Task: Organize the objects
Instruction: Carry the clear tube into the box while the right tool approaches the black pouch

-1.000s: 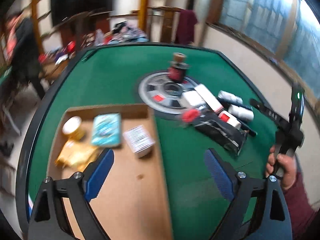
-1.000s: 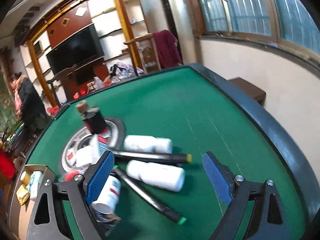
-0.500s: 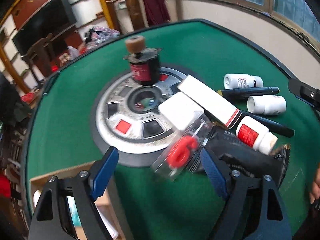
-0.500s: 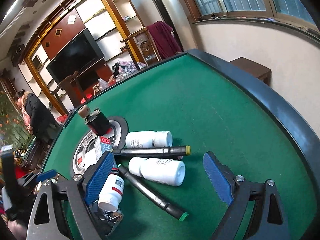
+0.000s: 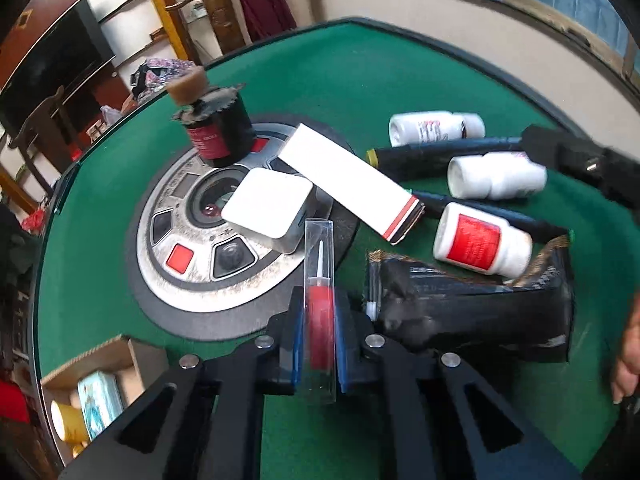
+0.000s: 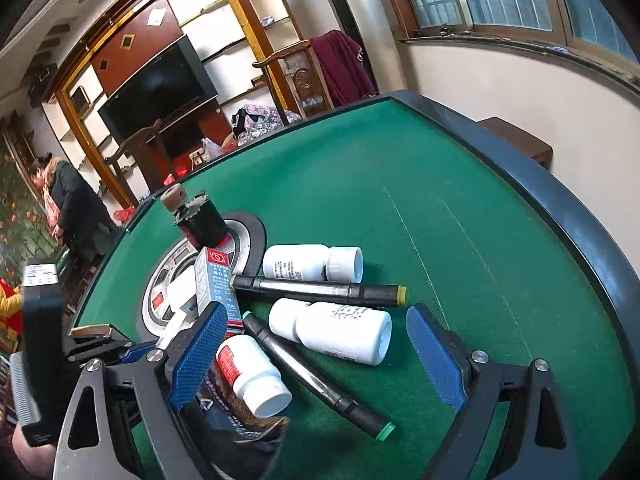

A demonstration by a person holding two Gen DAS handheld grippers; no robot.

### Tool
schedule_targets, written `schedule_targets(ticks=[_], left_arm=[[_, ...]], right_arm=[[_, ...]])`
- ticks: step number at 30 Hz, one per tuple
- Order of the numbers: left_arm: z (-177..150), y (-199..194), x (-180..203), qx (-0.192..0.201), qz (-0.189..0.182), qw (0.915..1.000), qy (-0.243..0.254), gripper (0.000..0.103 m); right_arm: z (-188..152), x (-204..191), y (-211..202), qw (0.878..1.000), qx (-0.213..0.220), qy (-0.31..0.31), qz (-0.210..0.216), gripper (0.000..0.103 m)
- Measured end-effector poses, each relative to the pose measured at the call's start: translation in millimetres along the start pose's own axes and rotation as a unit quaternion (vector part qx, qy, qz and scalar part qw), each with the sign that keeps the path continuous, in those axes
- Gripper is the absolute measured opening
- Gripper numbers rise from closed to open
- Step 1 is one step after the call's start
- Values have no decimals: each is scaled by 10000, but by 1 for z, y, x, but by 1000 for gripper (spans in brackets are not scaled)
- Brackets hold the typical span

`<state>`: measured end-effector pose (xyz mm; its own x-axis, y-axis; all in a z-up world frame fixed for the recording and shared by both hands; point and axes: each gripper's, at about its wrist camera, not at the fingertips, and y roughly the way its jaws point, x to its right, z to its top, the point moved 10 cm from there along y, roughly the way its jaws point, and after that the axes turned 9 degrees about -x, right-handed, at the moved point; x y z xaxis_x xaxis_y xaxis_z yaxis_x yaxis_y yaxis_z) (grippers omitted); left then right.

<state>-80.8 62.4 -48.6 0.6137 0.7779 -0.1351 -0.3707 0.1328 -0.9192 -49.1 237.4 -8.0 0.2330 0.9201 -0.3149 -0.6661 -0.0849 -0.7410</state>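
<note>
Left gripper [image 5: 319,330]: its blue pads are pressing from both sides on a clear plastic pack [image 5: 319,280] that is holding a small red tube with a white nozzle; the jaws are clamped tight on it.
Clear plastic pack: it is standing on its edge at the rim of the round grey dial [image 5: 188,248] in the middle of the green table [image 5: 360,80].
Right gripper [image 6: 320,354]: its jaws are standing wide apart and are gripping nothing; it is hovering over the pile of things.
Between the right jaws: a white bottle [image 6: 332,330] and two dark markers [image 6: 320,286] are lying there, not touched by the pads.
Red-label bottle [image 5: 480,246]: it is resting on a black pouch [image 5: 472,312].
White boxes: a long one [image 5: 352,182] and a square one [image 5: 268,204] are leaning on the dial.
Cardboard box [image 5: 100,368]: it is sitting at the near left and is holding a few packets.
</note>
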Motion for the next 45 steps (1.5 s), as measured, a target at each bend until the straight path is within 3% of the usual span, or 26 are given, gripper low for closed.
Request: schedule_targets(ticks=[9,15,19,21,26,35,36,37,38,39,42,45], left_arm=[[-34,-80,-9,776,-152,9944,-698,12],[-82,-125,-3,1285,-485,9833,-1196,13],[-104,-135,-15,1471,-771,9721,-1658,13],[-117,-135,-24,1453,-748,9700,-1801,13],[-147,-142,-46,1559,-1106,9538,-2317,13],[-185,-151,-68,1673,-863,9501,-2486,13],[-188,-151,-70,1682,-846,9497,-2504,13],[-191,-150,-72,1691,-838,9493,-2513,13],[-193,-151,-73,1700,-836,9490,-2520,13],[-197,-151,-76,1714,-847,9480,-2543,13],[-204,-149,-84,1729,-908,9439,-2663,13],[-209,-146,-90,1726,-973,9404,-2763,13]], right_arm=[[0,-1,6,9999,-81,-94,-16,94],[-10,-42,-4,9950,-26,-746,666,94],[-28,-76,-4,9867,-385,-1264,947,94],[-40,-93,2,9790,-578,-1849,640,94],[-62,-109,29,9592,-1111,-2597,122,94],[-78,-124,55,9217,-1309,-3535,-915,95],[-81,-126,55,9188,-1358,-3588,-930,94],[-90,-132,55,9177,-1579,-3579,-694,87],[-97,-137,53,9162,-1783,-3551,-522,73],[-104,-141,50,9129,-1881,-3596,-444,70],[-114,-142,47,9049,-1918,-3766,-507,69],[-108,-132,50,9093,-1898,-3657,-588,69]])
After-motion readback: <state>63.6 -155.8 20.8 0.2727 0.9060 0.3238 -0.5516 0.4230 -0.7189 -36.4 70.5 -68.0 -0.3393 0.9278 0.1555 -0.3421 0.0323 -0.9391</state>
